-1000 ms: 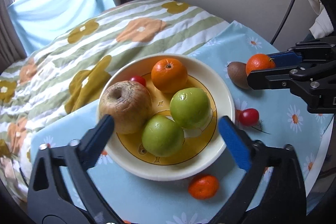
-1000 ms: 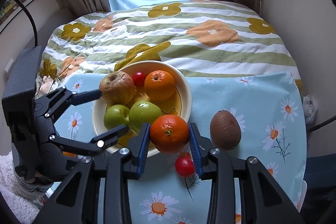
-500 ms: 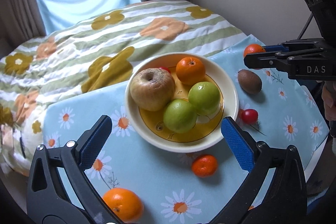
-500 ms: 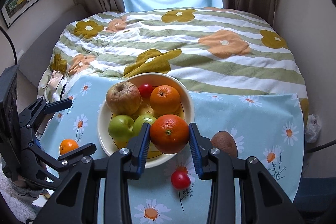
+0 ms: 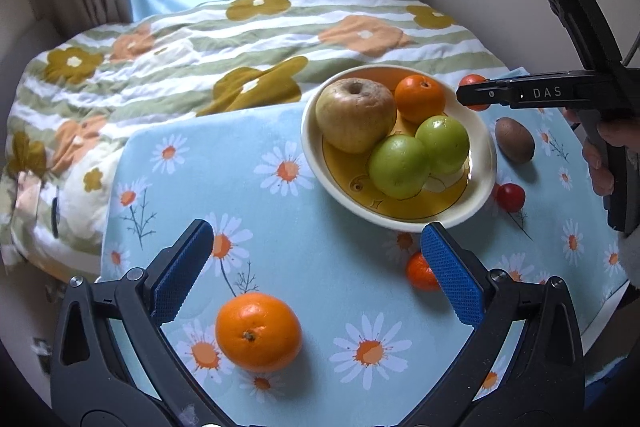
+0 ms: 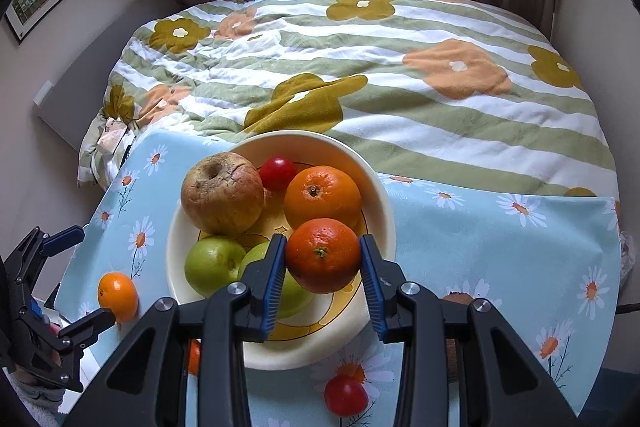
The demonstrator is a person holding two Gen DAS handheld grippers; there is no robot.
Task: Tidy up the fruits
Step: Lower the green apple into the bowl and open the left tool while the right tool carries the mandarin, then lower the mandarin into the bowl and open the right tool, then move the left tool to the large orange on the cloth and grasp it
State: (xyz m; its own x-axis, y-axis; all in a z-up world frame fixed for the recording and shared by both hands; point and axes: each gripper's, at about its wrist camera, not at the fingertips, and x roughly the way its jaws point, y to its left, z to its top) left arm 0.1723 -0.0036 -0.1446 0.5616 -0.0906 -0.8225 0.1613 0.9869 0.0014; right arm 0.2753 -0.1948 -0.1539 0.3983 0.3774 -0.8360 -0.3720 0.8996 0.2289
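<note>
The right gripper (image 6: 322, 261) pinches an orange (image 6: 322, 254) between its blue pads, one on each side of the fruit. This orange is deep reddish-orange, with a pebbled skin and a small green stem scar facing the camera. It hangs over the near right part of the bowl (image 6: 382, 211), above the yellow centre.

The left gripper (image 5: 316, 271) is spread wide and holds nothing. A bigger, bright orange (image 5: 258, 331) lies on the daisy cloth (image 5: 320, 287) just below its open jaws. A small tangerine (image 5: 420, 271) sits partly behind its right pad, and a cherry tomato (image 5: 511, 197) lies beside the bowl's rim.

In the bowl are two green apples (image 5: 418, 155) touching each other, a wrinkled brownish apple (image 6: 222, 199), another orange (image 6: 322, 195) and a cherry tomato (image 6: 277, 173) behind them. A kiwi (image 5: 514, 139) lies on the cloth beside the bowl. Beyond is a striped flowered blanket (image 6: 400, 75).
</note>
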